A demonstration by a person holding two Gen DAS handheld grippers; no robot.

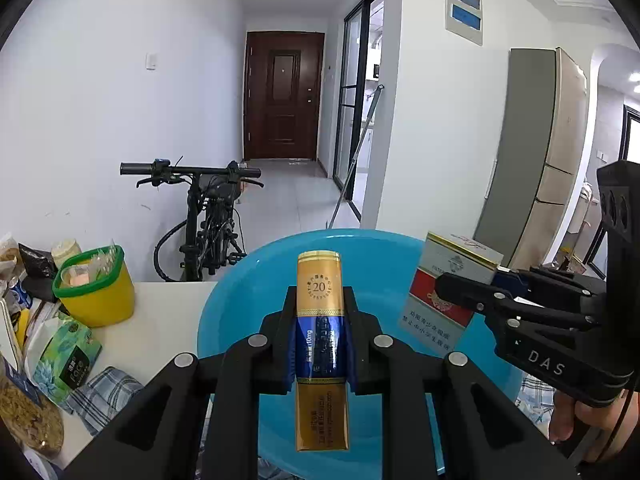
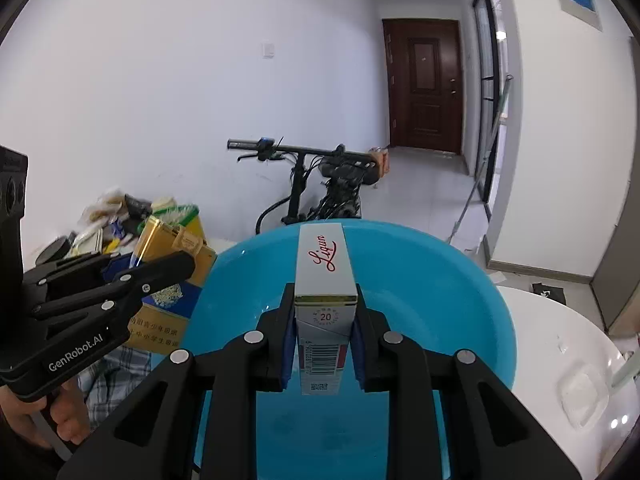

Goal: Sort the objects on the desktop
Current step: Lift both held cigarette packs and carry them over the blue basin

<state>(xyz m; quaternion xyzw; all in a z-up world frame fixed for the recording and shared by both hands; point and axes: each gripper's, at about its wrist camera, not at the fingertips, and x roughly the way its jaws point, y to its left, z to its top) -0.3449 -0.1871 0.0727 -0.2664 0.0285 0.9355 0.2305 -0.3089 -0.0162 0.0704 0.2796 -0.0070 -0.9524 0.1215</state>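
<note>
Gold pack [image 1: 320,312]: "20" inside a round seal on the upper gold part; "10mg" sideways on the blue band; the other print is too small to read. White pack [image 2: 326,280]: red script "Liqun" on the top face, "20" in a seal below it, then a barcode and a QR code. Right claw [image 1: 456,280]: "DAS" on its body. Left claw [image 2: 176,264]: "GenRobot.AI" on its body. Green packet [image 1: 68,356]: "face".

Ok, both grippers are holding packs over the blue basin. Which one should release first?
Probably either; slight edge to the right gripper. Its white pack sits over the middle of the blue basin, while the left gripper holds its gold pack nearer the basin's left rim.
</note>
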